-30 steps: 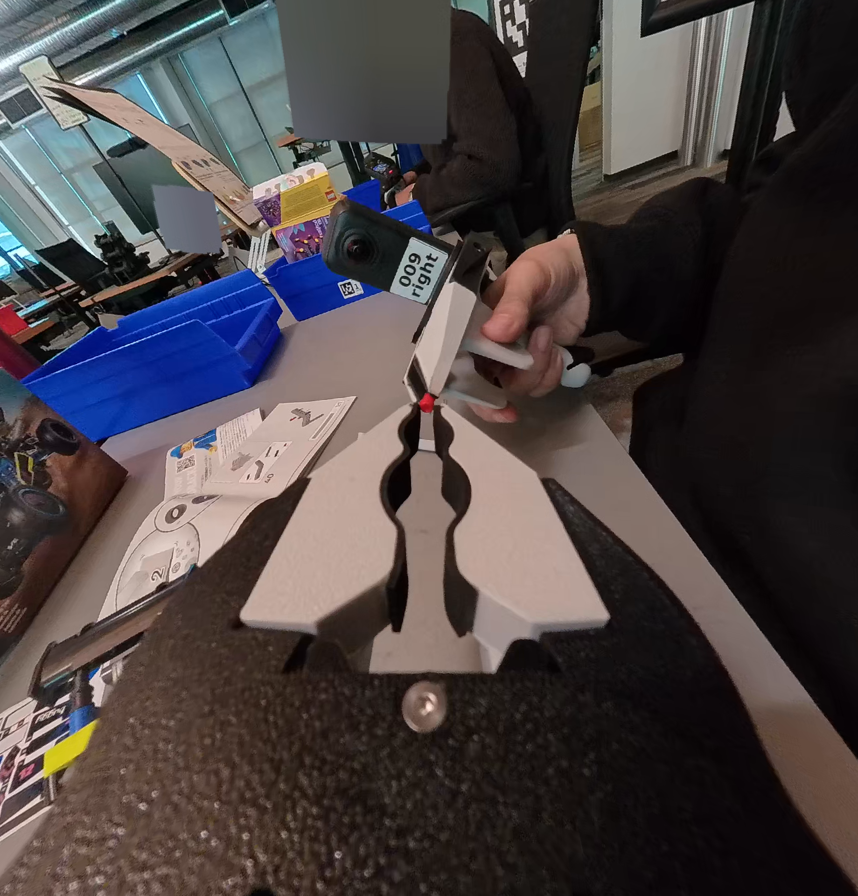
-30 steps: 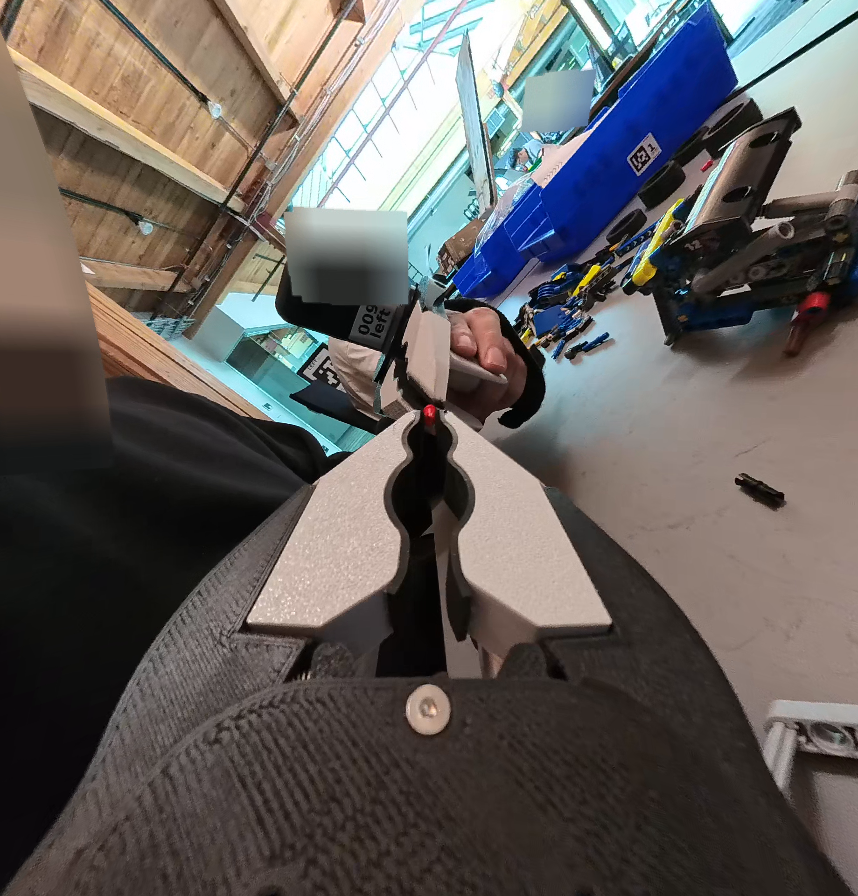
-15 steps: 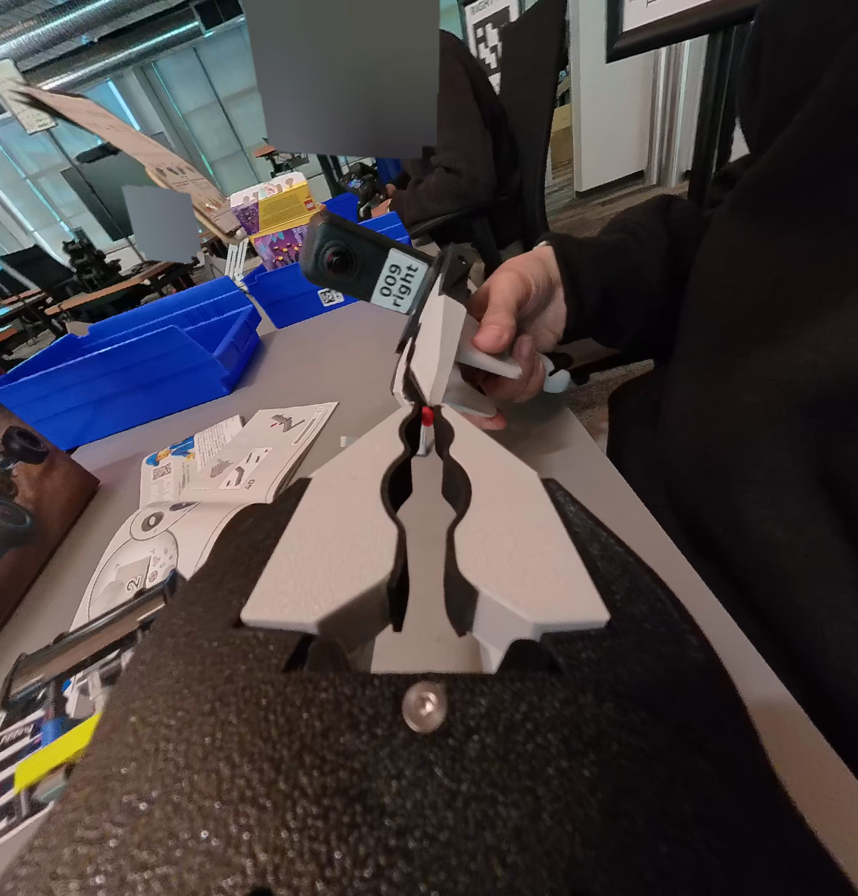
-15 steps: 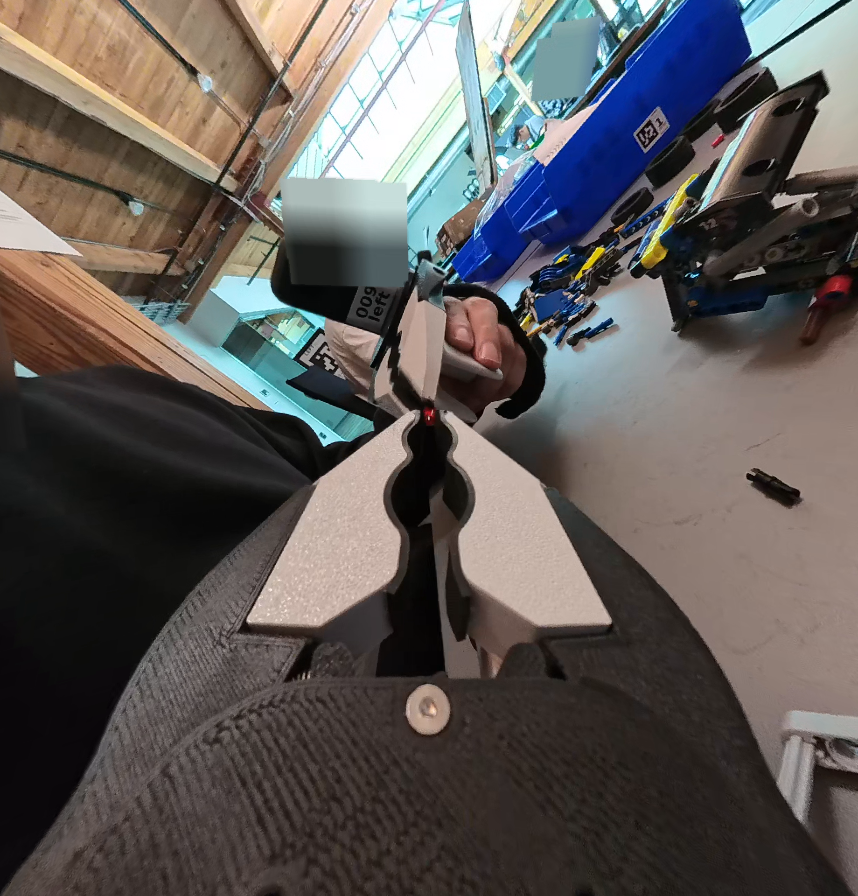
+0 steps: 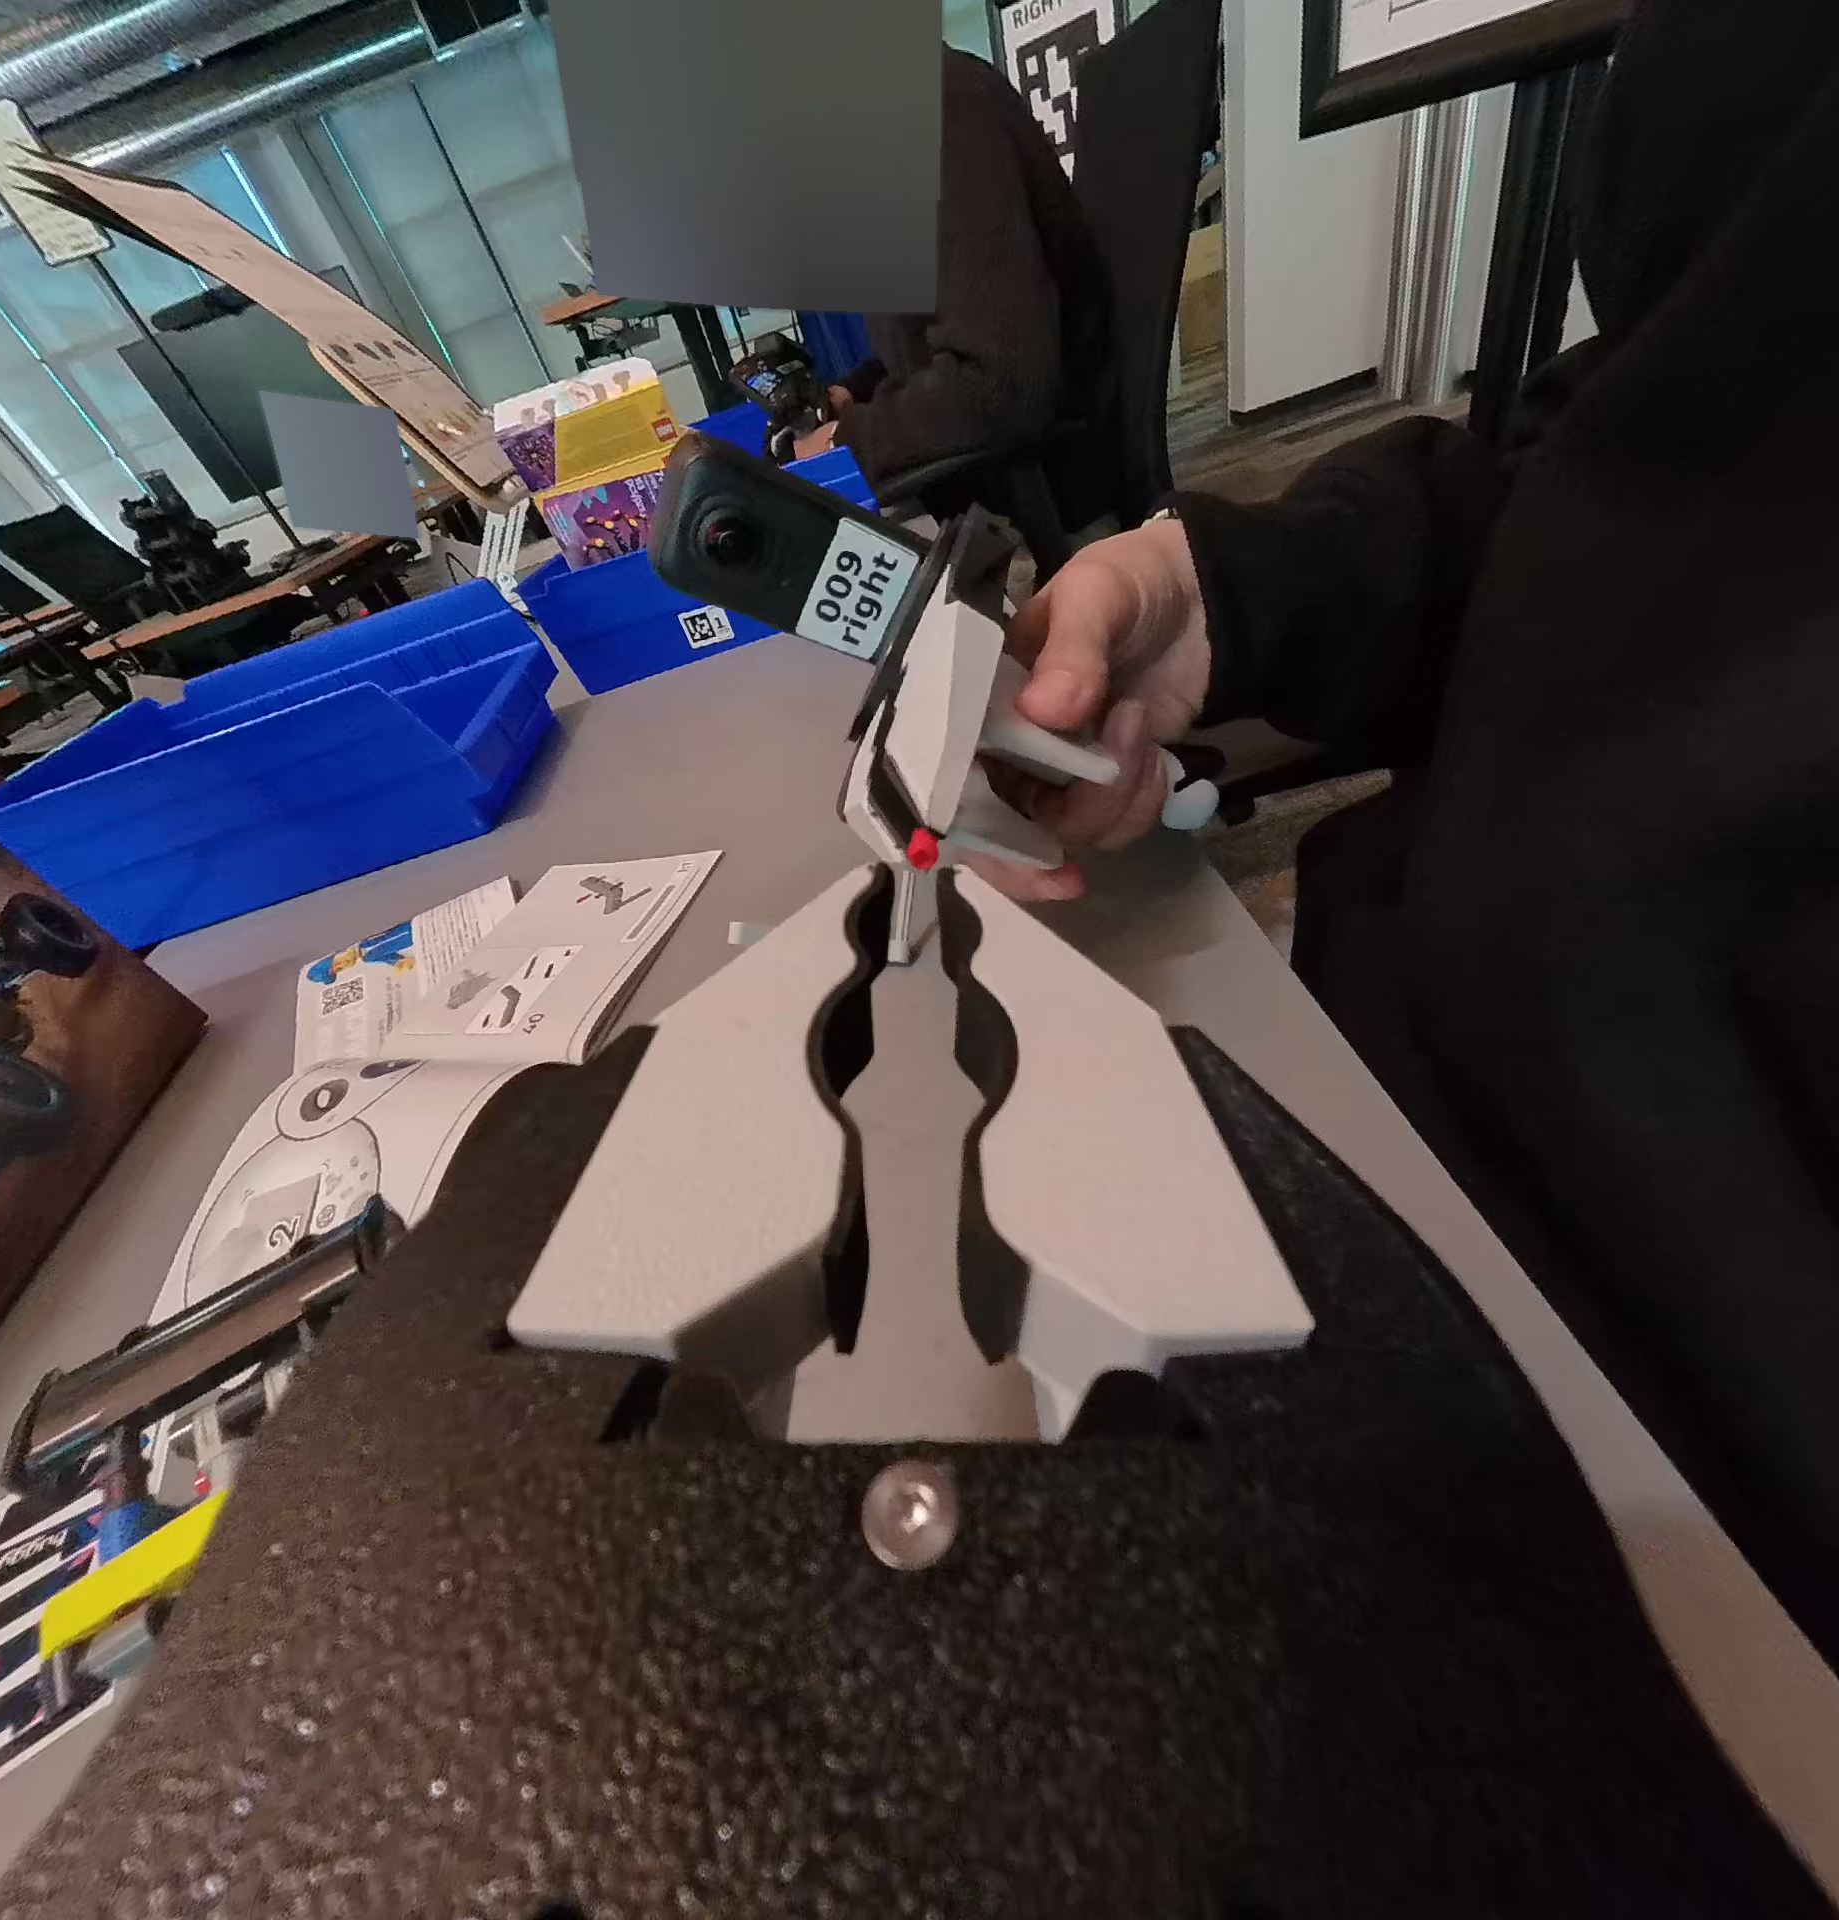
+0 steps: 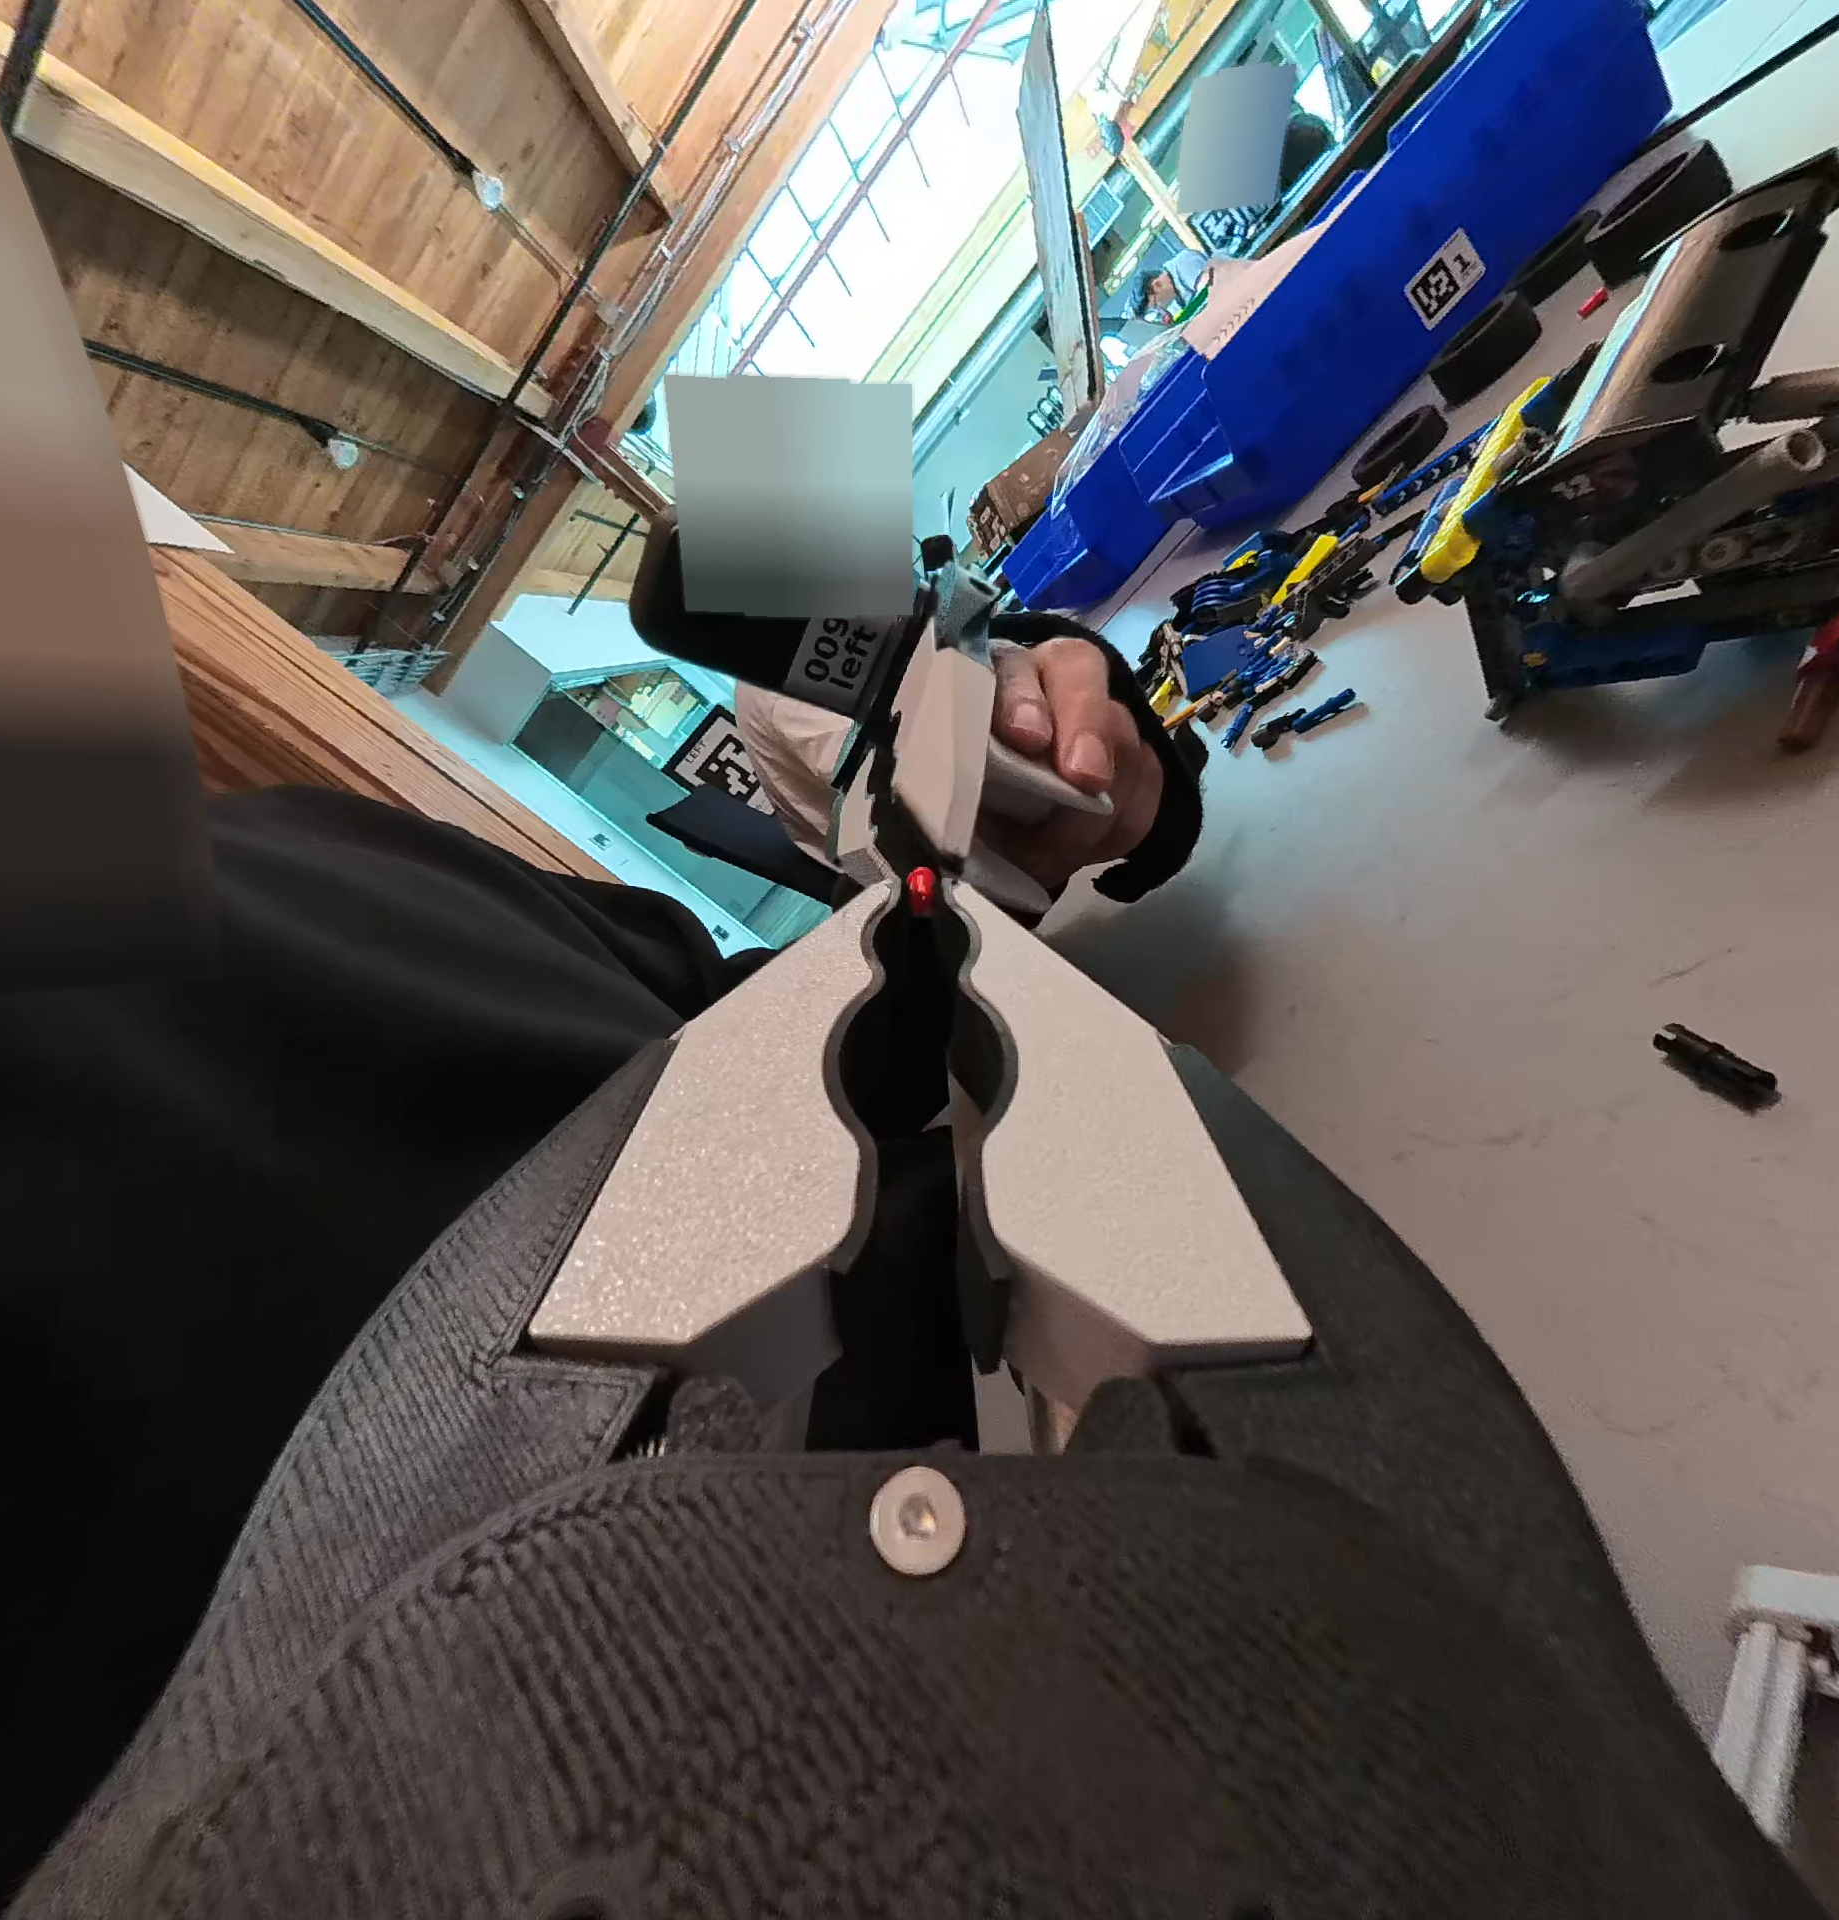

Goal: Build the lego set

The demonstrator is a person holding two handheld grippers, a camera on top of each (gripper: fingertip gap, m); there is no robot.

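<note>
**Item: small red piece (image 5: 921,850).** Held in the air above the table's (image 5: 686,748) near edge, at the point where both tools meet tip to tip. A pale grey stalk (image 5: 900,920) hangs below it; whether the two are one part cannot be told.

**Right gripper (image 6: 915,914).** Claw drawn nearly together, with the red piece sitting between its tips; judged to be pinching it.

**Left gripper (image 5: 910,883).** Claw narrowly apart at the tips, and the stalk stands in that gap. Whether it is clamped cannot be told.

**Also present.** Partly built model (image 6: 1673,540), heap of loose pieces (image 6: 1258,644), lone black pin (image 6: 1715,1060), open instruction booklet (image 5: 499,966), blue bins (image 5: 271,748).

**Handling note.** The step appears to be mating or passing a very small part between the tools. It is best done with both axes kept in line, one tool steady, the push straight along the stalk, and neither grip loosened until the part is seated. A twist could flick it away.
</note>
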